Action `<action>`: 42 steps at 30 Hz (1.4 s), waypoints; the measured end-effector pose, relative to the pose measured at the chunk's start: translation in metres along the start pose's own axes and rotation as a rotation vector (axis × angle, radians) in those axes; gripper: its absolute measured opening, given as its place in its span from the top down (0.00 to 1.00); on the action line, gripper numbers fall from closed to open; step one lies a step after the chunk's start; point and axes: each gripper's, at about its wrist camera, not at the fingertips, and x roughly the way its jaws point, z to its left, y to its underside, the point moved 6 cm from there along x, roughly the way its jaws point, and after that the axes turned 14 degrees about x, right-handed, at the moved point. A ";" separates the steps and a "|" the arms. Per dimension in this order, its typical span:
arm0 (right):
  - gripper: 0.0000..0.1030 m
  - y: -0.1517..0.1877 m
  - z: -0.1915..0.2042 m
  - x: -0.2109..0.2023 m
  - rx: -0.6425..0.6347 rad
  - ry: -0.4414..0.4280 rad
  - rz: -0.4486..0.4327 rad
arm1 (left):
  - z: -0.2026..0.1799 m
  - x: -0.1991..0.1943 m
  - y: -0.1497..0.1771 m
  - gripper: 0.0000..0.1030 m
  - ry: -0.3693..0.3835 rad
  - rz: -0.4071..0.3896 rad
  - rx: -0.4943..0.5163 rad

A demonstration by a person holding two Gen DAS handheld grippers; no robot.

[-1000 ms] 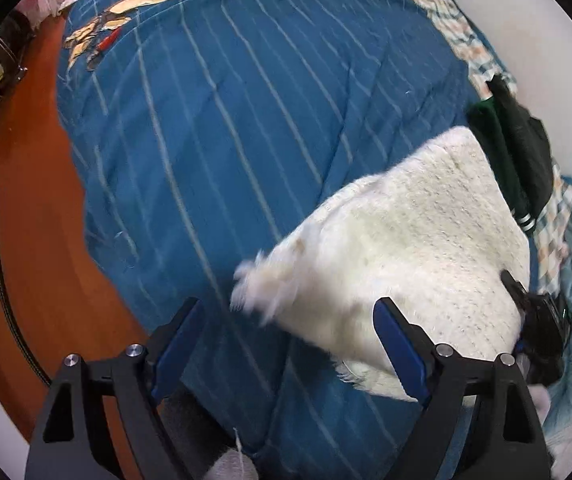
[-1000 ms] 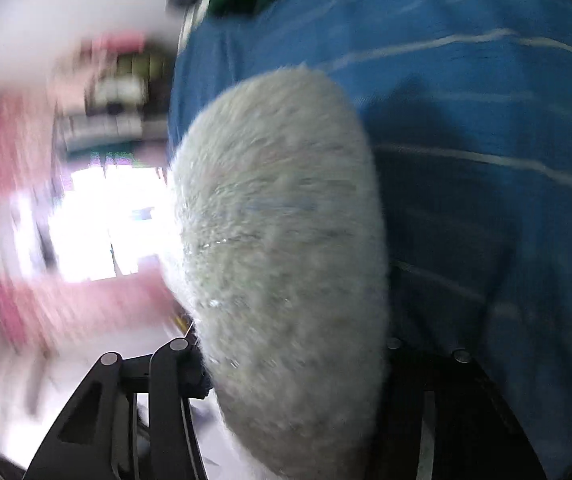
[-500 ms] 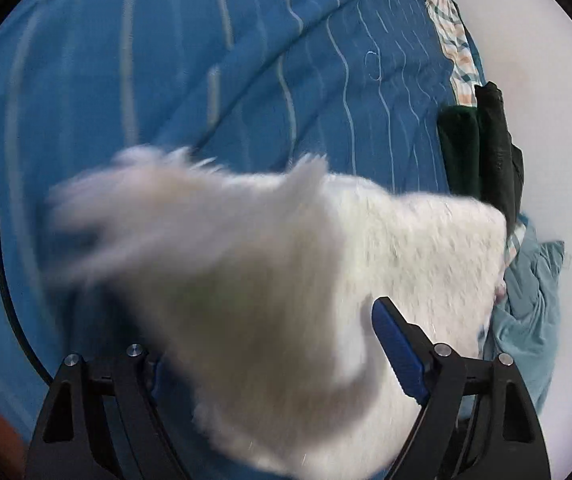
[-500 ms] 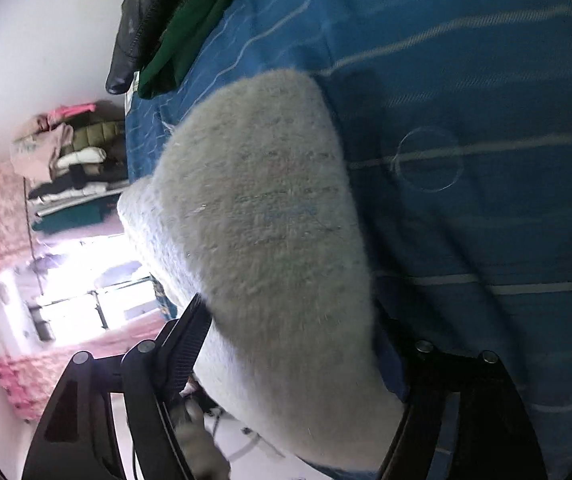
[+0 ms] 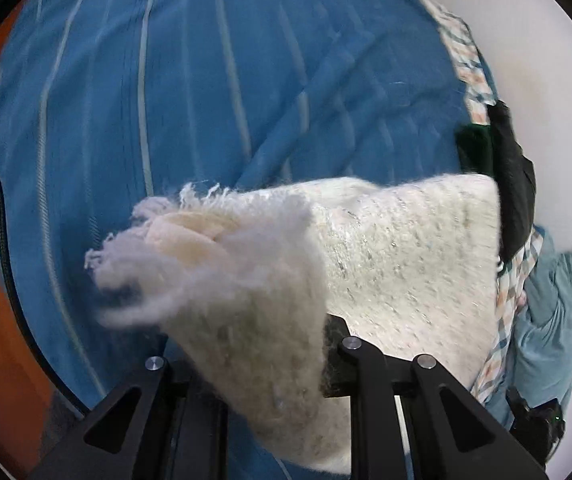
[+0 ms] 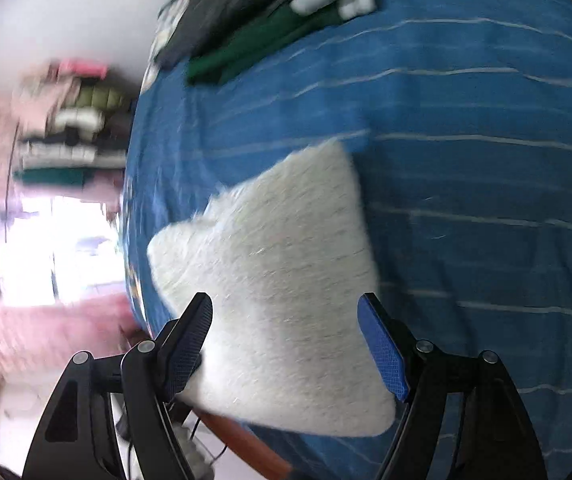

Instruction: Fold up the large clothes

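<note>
The white sweater [image 5: 386, 264] lies on the blue bedspread [image 5: 205, 100], already folded into a compact block. The left tool [image 5: 269, 360] is closing, its jaws pinching a fringed corner lifted off the pile. The right tool [image 6: 286, 344] hangs released above the sweater's near edge [image 6: 277, 280]. One more fold seems left, then smoothing.
</note>
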 end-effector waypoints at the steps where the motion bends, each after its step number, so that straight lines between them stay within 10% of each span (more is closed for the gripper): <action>1: 0.31 0.003 0.011 0.011 -0.020 0.003 0.035 | 0.002 0.002 -0.003 0.80 -0.002 0.007 0.002; 4: 0.72 0.005 0.029 0.056 -0.112 0.124 0.100 | 0.000 -0.008 -0.002 0.80 0.021 0.048 0.022; 6: 0.79 0.002 0.017 0.078 -0.155 0.226 0.094 | -0.004 -0.021 0.001 0.76 0.040 0.051 0.038; 14: 0.79 -0.018 0.023 0.096 -0.153 0.329 0.169 | -0.028 -0.089 0.002 0.60 -0.207 -0.007 0.297; 16: 0.74 -0.017 0.037 0.083 -0.165 0.313 0.140 | -0.048 -0.096 -0.008 0.09 -0.243 -0.039 0.403; 17: 0.68 -0.017 0.042 0.071 -0.170 0.289 0.107 | -0.054 -0.095 -0.011 0.06 -0.244 -0.052 0.435; 19: 0.32 -0.019 0.046 0.048 -0.166 0.250 0.029 | -0.081 -0.085 -0.029 0.06 -0.260 -0.081 0.525; 20: 0.29 -0.020 0.047 0.040 -0.161 0.253 0.001 | -0.094 -0.076 -0.038 0.06 -0.264 -0.077 0.558; 24: 0.31 -0.022 0.050 0.028 -0.135 0.255 -0.014 | -0.133 -0.023 -0.066 0.06 -0.258 -0.041 0.649; 28: 0.87 -0.027 0.038 0.048 -0.113 0.330 0.009 | -0.141 0.047 -0.074 0.06 -0.280 0.105 0.688; 30: 0.91 -0.026 0.020 0.065 -0.050 0.408 0.033 | -0.123 0.078 -0.074 0.03 -0.241 0.193 0.612; 37: 0.91 -0.040 0.008 0.109 -0.090 0.507 0.068 | -0.113 0.078 -0.072 0.00 -0.153 0.198 0.579; 41: 0.87 -0.046 0.002 0.075 -0.022 0.280 0.174 | -0.113 0.029 -0.067 0.01 -0.103 0.152 0.494; 42: 0.65 -0.045 -0.001 0.064 -0.019 0.225 0.174 | -0.108 0.016 -0.065 0.01 -0.086 0.134 0.456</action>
